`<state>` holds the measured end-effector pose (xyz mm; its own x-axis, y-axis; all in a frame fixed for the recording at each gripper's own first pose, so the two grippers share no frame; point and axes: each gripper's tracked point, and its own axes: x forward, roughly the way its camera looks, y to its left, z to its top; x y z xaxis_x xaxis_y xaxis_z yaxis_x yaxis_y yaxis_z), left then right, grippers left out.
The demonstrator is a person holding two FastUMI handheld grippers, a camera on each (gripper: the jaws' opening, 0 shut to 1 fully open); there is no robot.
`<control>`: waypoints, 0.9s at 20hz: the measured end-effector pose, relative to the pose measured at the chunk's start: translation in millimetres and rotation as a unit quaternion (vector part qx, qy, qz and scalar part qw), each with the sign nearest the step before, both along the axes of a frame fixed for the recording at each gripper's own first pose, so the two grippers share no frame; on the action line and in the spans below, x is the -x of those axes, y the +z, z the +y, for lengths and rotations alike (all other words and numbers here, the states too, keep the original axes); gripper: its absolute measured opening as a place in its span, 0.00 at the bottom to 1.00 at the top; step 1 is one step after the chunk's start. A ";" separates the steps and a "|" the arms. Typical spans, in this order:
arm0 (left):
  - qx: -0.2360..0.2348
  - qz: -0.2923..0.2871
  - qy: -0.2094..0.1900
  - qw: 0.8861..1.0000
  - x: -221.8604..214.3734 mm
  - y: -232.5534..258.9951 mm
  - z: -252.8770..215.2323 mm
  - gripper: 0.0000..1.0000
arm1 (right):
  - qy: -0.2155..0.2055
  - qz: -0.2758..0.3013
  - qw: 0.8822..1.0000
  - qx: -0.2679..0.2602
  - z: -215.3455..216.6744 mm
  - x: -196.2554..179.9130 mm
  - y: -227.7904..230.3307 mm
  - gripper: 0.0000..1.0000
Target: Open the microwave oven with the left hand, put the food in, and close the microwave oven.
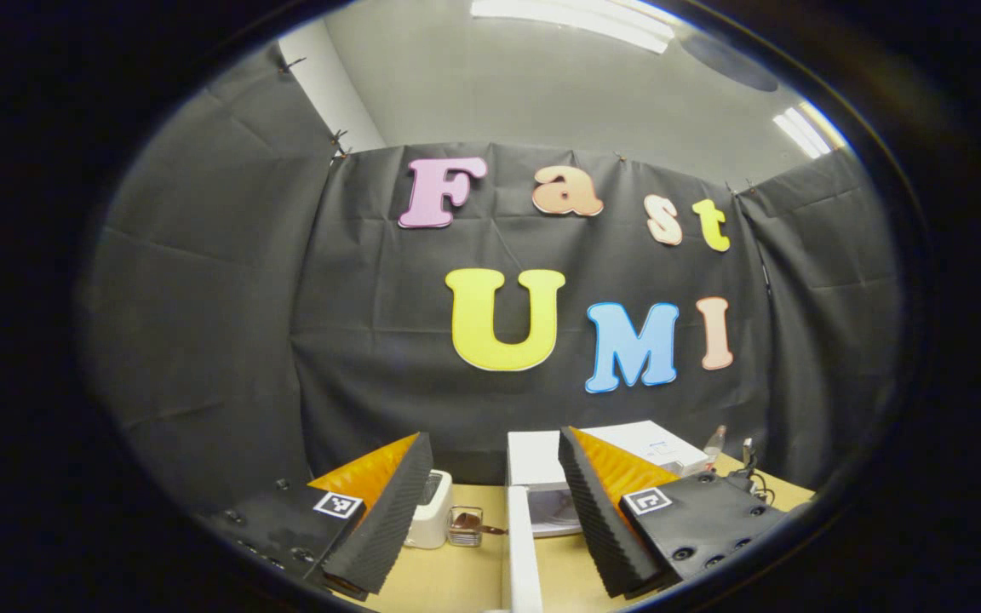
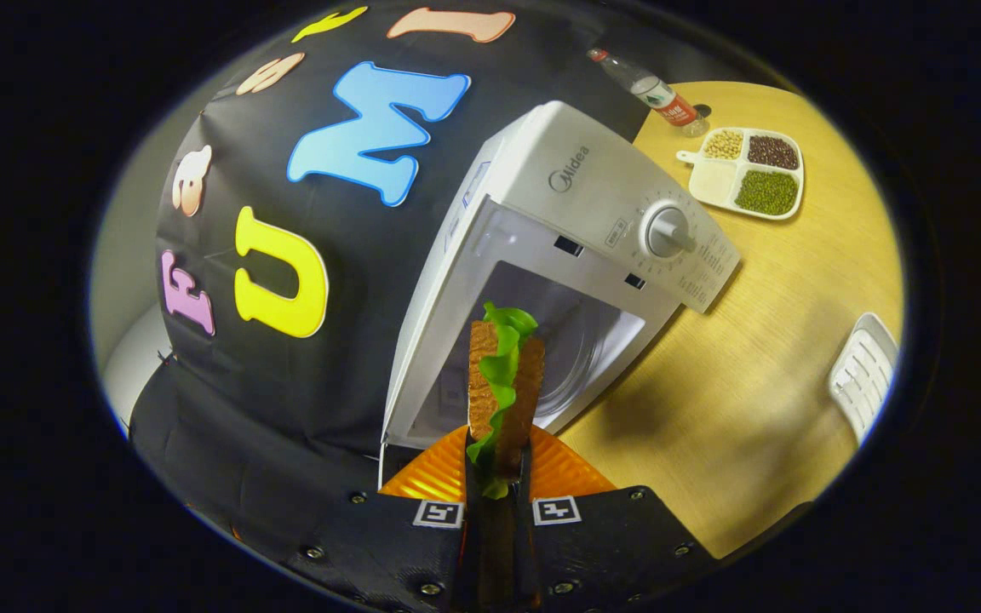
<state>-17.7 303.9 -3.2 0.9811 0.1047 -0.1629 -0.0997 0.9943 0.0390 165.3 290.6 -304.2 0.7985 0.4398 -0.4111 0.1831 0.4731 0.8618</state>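
White microwave oven [image 2: 593, 213] stands open on the tabletop [image 2: 763, 358]. Right gripper [image 2: 497, 477] fingers clench the sandwich [image 2: 503, 383] before its cavity. Left gripper [image 1: 495, 502] fingers are spread, grasping nothing.

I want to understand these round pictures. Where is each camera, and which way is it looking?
Left gripper view: rides on the left gripper, level, facing the booth wall; its open fingers frame the microwave door's edge.
Right gripper view: rides on the right gripper, tilted sideways, facing the open microwave; its fingers pinch a sandwich, with the bean tray beyond.
Shared: the microwave, wooden table and wall.
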 end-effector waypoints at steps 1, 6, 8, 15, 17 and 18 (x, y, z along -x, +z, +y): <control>0.001 0.000 0.004 1.000 1.3 -0.5 5.5 0.97 | -0.013 0.003 1.000 -0.005 2.2 -7.7 -4.2 0.15; 0.017 0.003 0.026 1.000 0.3 -9.7 29.1 0.95 | -0.091 0.019 0.995 -0.031 9.3 -46.6 -32.6 0.15; 0.018 0.012 0.028 0.999 -2.4 -16.7 36.5 0.97 | -0.124 0.030 0.991 -0.046 12.2 -66.0 -45.6 0.15; 0.017 0.010 0.069 0.997 8.5 -8.3 66.7 0.96 | -0.201 0.062 0.975 -0.069 37.9 -111.3 -85.5 0.15; 0.019 0.016 0.083 0.996 17.3 -12.8 76.4 0.96 | -0.221 0.062 0.970 -0.075 41.6 -122.1 -92.4 0.15; 0.021 0.020 0.088 0.996 21.6 -16.3 80.7 0.94 | -0.224 0.058 0.971 -0.067 44.3 -127.8 -94.7 0.15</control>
<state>-39.2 384.6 -19.6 0.9404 0.2675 -0.2099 -0.2726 0.9621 0.0052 293.1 334.9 -398.9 0.8733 0.1156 -0.4732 0.4443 0.2093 0.8711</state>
